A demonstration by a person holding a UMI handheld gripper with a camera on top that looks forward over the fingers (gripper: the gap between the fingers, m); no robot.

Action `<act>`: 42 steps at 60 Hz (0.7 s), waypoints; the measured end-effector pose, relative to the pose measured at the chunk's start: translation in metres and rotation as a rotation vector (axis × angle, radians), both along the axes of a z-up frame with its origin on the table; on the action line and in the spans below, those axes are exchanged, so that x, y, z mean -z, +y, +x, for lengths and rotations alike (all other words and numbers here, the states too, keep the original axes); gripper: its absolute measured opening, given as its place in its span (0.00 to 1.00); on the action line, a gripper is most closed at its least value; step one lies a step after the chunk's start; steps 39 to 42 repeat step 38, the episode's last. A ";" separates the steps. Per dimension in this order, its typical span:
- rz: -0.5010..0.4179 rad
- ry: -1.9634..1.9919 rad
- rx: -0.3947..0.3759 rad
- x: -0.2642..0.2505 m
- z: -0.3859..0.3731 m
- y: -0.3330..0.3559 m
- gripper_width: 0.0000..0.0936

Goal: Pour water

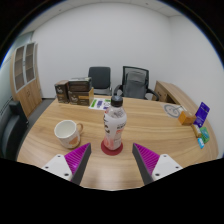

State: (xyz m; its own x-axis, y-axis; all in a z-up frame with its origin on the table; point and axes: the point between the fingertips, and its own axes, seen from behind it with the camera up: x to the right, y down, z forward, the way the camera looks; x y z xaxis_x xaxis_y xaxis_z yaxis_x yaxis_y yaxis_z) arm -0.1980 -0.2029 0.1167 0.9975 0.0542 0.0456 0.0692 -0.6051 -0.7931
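A clear plastic water bottle (115,125) with a white cap and a red-and-white label stands upright on a red coaster (111,148) on the wooden table (110,170). A cream mug (68,132) with a handle stands on the table to the bottle's left. My gripper (112,163) is open, its two pink-padded fingers (76,160) spread wide just short of the bottle. The bottle stands ahead of them, centred on the gap, untouched. Nothing is between the fingers.
Brown boxes (75,92) and papers lie at the table's far side. Two office chairs (133,80) stand behind. A wooden cabinet (26,75) stands at the left. A purple box (202,113) and small items lie at the table's right edge.
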 end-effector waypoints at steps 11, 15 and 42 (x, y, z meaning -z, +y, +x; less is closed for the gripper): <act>-0.011 -0.019 0.058 -0.040 -0.023 -0.072 0.91; -0.019 -0.018 0.078 -0.047 -0.031 -0.093 0.91; -0.023 -0.016 0.095 -0.064 -0.054 -0.130 0.91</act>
